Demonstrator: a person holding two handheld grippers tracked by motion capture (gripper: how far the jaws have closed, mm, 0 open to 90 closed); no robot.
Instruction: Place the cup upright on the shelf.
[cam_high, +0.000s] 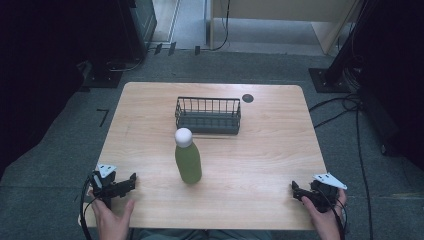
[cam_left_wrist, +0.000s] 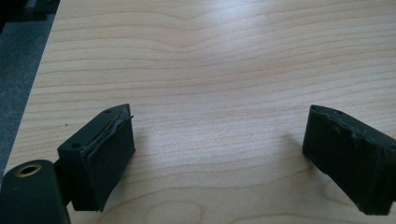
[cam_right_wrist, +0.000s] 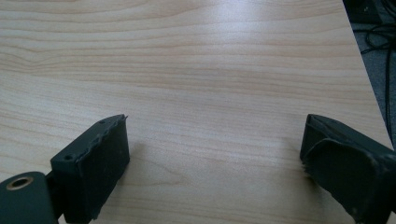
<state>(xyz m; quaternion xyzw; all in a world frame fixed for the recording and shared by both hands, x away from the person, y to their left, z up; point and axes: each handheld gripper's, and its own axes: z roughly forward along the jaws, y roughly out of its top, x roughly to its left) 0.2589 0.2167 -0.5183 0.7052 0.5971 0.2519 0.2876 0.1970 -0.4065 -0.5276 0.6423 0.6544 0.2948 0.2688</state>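
A green bottle (cam_high: 188, 161) with a white cap stands upright near the middle of the wooden table (cam_high: 270, 150). Behind it sits a black wire basket (cam_high: 208, 115), with nothing visible inside. My left gripper (cam_high: 131, 181) rests at the table's front left corner, well left of the bottle. Its jaws stand wide apart over bare wood (cam_left_wrist: 219, 135), so the left gripper (cam_left_wrist: 218, 130) is open. My right gripper (cam_high: 296, 190) lies at the front right corner, also open, with only tabletop between its jaws (cam_right_wrist: 215, 135).
A small dark round disc (cam_high: 247, 98) lies on the table to the right behind the basket. Cables (cam_high: 345, 107) run over the grey floor right of the table. The table's left edge (cam_left_wrist: 39, 79) lies near my left gripper and its right edge (cam_right_wrist: 362, 65) near my right gripper.
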